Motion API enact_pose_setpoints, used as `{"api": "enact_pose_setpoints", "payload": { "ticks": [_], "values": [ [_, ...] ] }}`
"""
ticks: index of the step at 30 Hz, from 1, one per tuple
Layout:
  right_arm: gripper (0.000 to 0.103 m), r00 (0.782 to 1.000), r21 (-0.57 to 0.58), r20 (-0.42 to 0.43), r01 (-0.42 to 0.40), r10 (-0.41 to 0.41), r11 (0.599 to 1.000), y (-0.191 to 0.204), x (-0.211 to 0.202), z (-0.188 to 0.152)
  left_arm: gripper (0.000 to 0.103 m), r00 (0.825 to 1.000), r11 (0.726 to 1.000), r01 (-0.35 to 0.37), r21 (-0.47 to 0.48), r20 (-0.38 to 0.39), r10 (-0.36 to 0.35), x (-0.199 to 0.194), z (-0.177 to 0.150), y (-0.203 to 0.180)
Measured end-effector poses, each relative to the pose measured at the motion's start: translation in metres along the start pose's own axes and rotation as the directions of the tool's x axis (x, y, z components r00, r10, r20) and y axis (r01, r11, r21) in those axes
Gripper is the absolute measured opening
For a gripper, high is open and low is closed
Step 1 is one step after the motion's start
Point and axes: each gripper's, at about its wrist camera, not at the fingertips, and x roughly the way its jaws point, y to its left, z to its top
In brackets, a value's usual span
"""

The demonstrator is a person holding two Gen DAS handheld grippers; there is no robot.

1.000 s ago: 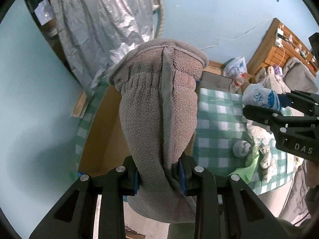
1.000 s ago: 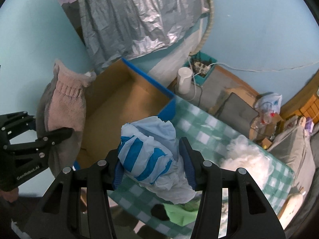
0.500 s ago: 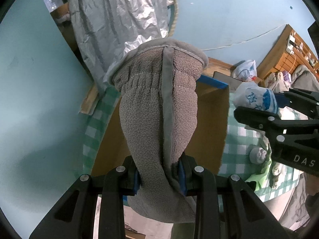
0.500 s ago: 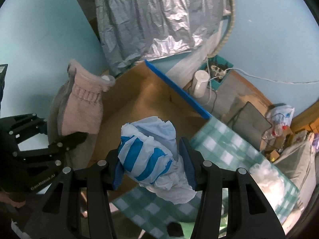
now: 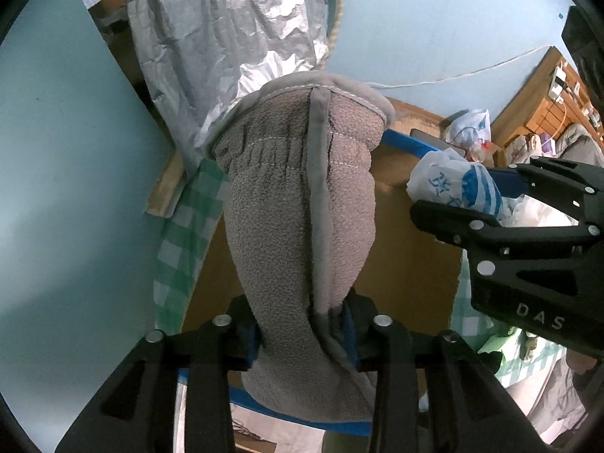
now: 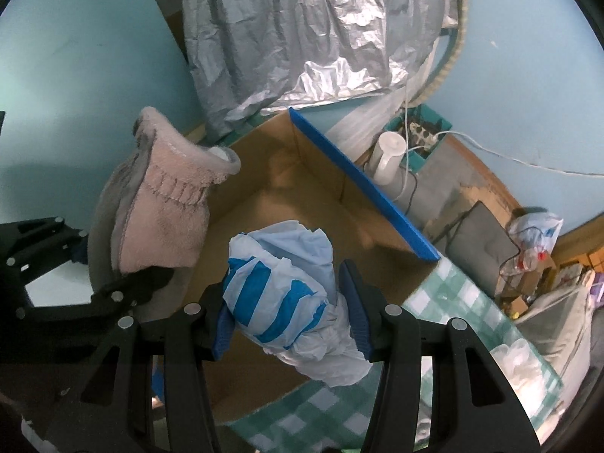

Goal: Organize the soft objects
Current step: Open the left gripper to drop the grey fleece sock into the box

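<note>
Since a second ago both grippers have carried over from the checked cloth to above the open cardboard box (image 6: 302, 204). The left gripper (image 5: 304, 334) is clenched on a grey fleece mitten (image 5: 302, 204), cuff up, clear of the box walls. The right gripper (image 6: 288, 319) grasps a crumpled blue-striped plastic bag (image 6: 281, 283) over the box's near edge, likely for dropping in. Only the right view shows the box's bare floor and blue-edged far rim (image 6: 362, 185); the left view's mitten hides most of it.

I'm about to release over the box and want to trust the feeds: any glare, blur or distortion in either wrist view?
Left wrist: sharp, heavy fisheye bending, grey mitten fills the centre, hiding most of the cardboard box. Right wrist: sharp, glare on the foil sheet, soft shadows inside the box.
</note>
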Motion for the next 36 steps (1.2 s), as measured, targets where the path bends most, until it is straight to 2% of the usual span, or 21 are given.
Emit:
{"api": "enact_pose_setpoints", "payload": {
  "ticks": [2,4,6,7,9,11,13,16,19,36],
  "values": [
    [0.051,1.0,0.004,0.003,0.003,-0.003,1.0,0.0,0.001,0.003,0.043,1.0,1.0,-0.003,0.0,0.0,0.003,0.001,0.0,0.001],
    [0.059,1.0,0.02,0.015,0.0,0.0,1.0,-0.002,0.0,0.006,0.049,1.0,1.0,-0.01,-0.002,-0.002,0.01,0.002,0.001,0.002],
    [0.074,1.0,0.03,0.021,0.003,-0.003,1.0,-0.004,-0.001,0.008,0.053,1.0,1.0,-0.019,-0.004,0.001,0.019,0.002,0.001,0.004],
    [0.076,1.0,0.032,0.026,0.006,-0.007,0.999,-0.004,-0.002,0.008,0.058,1.0,1.0,-0.023,-0.005,0.003,0.023,0.001,0.001,0.004],
    [0.08,0.999,0.037,0.037,0.013,-0.014,0.999,-0.005,-0.004,0.008,0.061,1.0,1.0,-0.026,-0.006,0.008,0.026,0.001,0.001,0.005],
    [0.08,0.999,0.045,0.038,0.013,-0.014,0.999,-0.008,-0.004,0.009,0.065,1.0,1.0,-0.026,-0.001,0.005,0.026,0.001,0.001,0.003],
    [0.08,0.999,0.052,0.04,0.015,-0.017,0.999,-0.009,-0.005,0.009,0.073,0.999,0.999,-0.035,0.018,0.014,0.035,-0.001,0.0,0.0],
    [0.08,0.999,0.06,0.045,0.02,-0.022,0.998,-0.013,-0.008,0.008,0.078,0.998,0.997,-0.056,0.049,0.031,0.055,-0.004,0.0,-0.004],
    [0.08,0.998,0.064,0.056,0.027,-0.031,0.998,-0.015,-0.013,0.007,0.078,0.997,0.995,-0.07,0.065,0.038,0.067,-0.007,0.0,-0.006],
    [0.08,0.989,0.086,0.13,0.06,-0.071,0.995,-0.029,-0.064,-0.019,0.08,0.994,0.995,-0.042,0.089,0.106,0.033,-0.05,-0.005,-0.03]
  ]
}}
